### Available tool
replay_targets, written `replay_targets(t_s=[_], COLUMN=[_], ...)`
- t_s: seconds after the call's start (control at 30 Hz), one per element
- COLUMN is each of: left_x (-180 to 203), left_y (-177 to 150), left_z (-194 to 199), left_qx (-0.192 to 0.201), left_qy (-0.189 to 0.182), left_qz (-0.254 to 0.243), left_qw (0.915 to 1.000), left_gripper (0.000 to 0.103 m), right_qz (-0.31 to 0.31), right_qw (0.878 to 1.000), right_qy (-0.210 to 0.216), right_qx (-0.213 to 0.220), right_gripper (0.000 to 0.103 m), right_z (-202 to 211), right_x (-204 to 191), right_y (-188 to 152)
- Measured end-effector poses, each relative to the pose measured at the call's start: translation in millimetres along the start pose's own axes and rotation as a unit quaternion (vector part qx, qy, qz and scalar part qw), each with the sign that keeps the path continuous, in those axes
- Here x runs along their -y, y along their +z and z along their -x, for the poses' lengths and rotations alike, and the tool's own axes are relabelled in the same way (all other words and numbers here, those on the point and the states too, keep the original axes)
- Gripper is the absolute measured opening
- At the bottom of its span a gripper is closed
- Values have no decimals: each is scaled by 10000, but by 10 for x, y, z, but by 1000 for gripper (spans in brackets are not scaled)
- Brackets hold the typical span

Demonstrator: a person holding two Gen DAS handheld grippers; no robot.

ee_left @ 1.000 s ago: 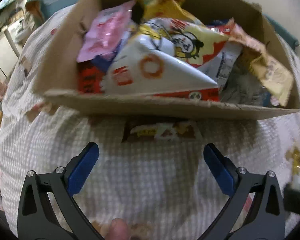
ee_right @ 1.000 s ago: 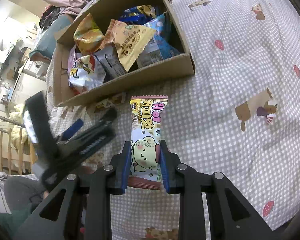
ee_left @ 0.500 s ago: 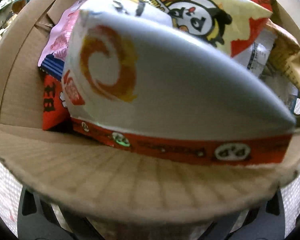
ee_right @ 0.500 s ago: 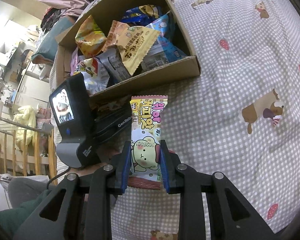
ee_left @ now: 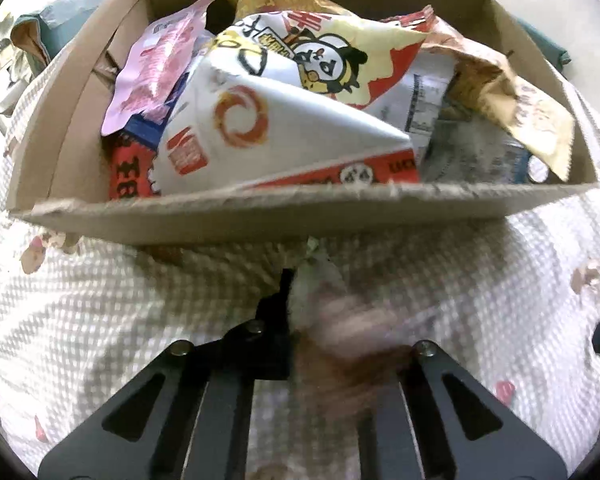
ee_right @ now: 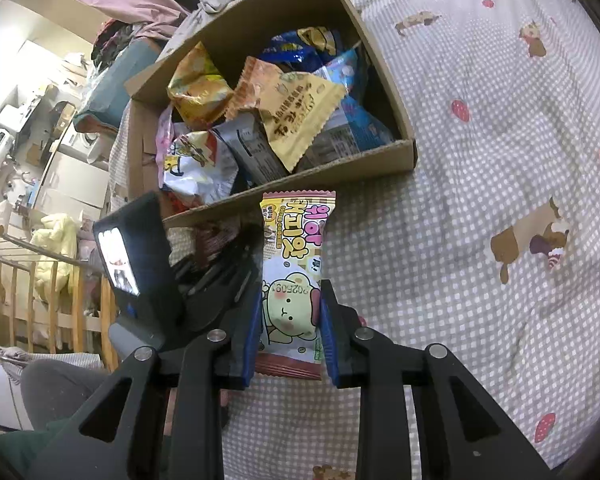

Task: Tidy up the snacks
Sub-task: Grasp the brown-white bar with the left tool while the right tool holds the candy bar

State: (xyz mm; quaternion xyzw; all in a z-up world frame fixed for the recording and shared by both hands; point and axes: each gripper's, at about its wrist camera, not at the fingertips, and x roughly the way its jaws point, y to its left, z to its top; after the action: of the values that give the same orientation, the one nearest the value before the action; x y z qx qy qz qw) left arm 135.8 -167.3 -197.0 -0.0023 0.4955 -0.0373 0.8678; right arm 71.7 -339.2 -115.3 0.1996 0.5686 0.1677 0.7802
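Observation:
A cardboard box (ee_left: 260,216) full of snack packets stands on the checked bedspread; it also shows in the right wrist view (ee_right: 380,156). My left gripper (ee_left: 332,320) sits just in front of the box, jaws close together on a blurred brown snack packet (ee_left: 352,320). In the right wrist view the left gripper (ee_right: 220,264) lies by the box front, on a brown packet (ee_right: 216,236). My right gripper (ee_right: 290,324) is shut on a pink cookie packet with a bear (ee_right: 292,276), held above the bedspread near the box front.
The white-and-red bag (ee_left: 268,140) and the yellow cartoon bag (ee_left: 324,60) bulge above the box rim. The bedspread (ee_right: 480,200) spreads to the right. A wooden bed rail (ee_right: 40,300) and room clutter are at the left.
My left gripper was open, pushed up against the box, then drew back with its jaws closed on the brown packet that lay in front of the box. My right gripper stayed still.

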Motion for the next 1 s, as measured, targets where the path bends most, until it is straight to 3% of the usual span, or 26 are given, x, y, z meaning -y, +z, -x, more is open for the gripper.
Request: replay_targets(t_s=[0.53, 0.7, 0.83, 0.87, 0.9, 0.97, 1.0], left_x=[334, 94, -246, -304, -357, -470, -495], left_y=[-420, -481, -534, -546, -551, -520, -511], left_z=[799, 898, 748, 745, 741, 758, 776], left_qx=[-49, -50, -400, -463, -516, -445, -370], left_qy=[-567, -514, -746, -746, -701, -672, -661], left_qz=[-269, -281, 192, 331, 471, 879, 1027], left_qw=[9980, 9983, 9962, 9956, 9951, 9929, 9918], left_gripper=[1, 2, 5, 15, 39, 61, 62], right_qz=[-25, -3, -57, -63, -57, -48, -49], right_qw=[9997, 9996, 9995, 9995, 9995, 9994, 9994], right_qy=[147, 156, 167, 175, 179, 184, 188], right_qx=[216, 254, 255, 260, 267, 273, 274], right_gripper=[28, 28, 28, 28, 28, 28, 28], right_z=[194, 228, 254, 263, 271, 272, 271], right_x=[-5, -12, 3, 3, -2, -8, -11], right_y=[-37, -45, -55, -59, -61, -58, -54])
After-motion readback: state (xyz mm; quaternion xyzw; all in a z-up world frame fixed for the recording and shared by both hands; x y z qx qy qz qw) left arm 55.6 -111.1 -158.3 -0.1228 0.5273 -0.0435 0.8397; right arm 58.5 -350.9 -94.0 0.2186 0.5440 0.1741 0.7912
